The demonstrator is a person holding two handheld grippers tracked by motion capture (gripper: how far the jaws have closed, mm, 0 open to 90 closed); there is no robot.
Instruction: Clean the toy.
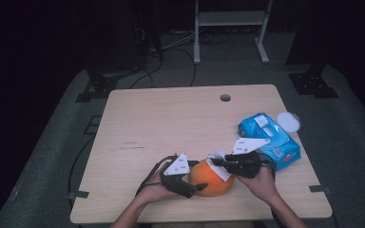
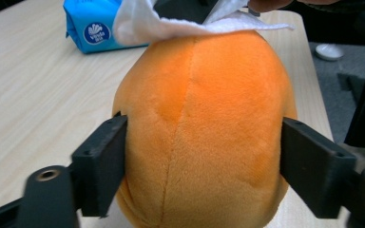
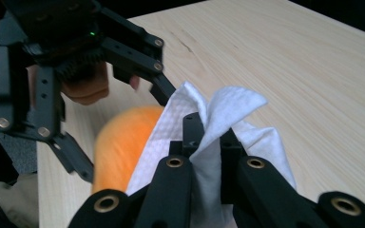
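In the left gripper view the bottom edge cuts off the orange plush ball [image 2: 202, 137], and the white wipe [image 2: 180, 21] draped on it runs past the top edge. In the right gripper view the ball [image 3: 123, 142] is blurred and half hidden behind the wipe [image 3: 209, 128]. The blue tissue pack [image 2: 92, 26] is cropped at the top.

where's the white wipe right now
In the high view the white wipe lies draped on top of the orange plush ball near the table's front edge, pinched in the right hand-held gripper, just left of the blue wipes pack.
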